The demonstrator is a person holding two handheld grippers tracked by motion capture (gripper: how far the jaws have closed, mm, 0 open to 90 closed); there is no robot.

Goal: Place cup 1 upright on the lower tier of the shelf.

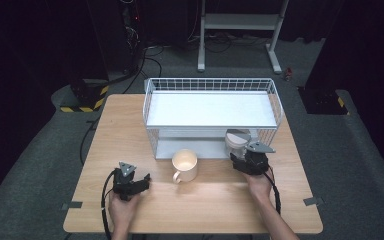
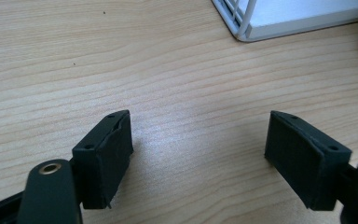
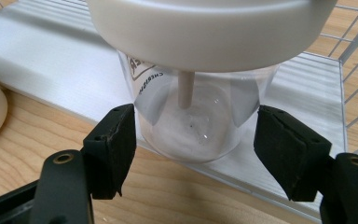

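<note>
Nearest, the right gripper (image 3: 193, 140) has its black jaws either side of a clear plastic jar (image 3: 186, 116) with a wide white lid, at the wire rack's (image 1: 210, 107) lower shelf edge; the pads look just shy of touching. It seems light, stiff and slick: grip the lower wall. The left gripper (image 2: 198, 154) rests spread on the desk (image 2: 121, 56).

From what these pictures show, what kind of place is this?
Probably a lab or studio set up for recording, not a home. A wooden table stands on grey floor with dark curtains around, a metal stand and cables behind it, and striped hazard tape on the floor.
</note>
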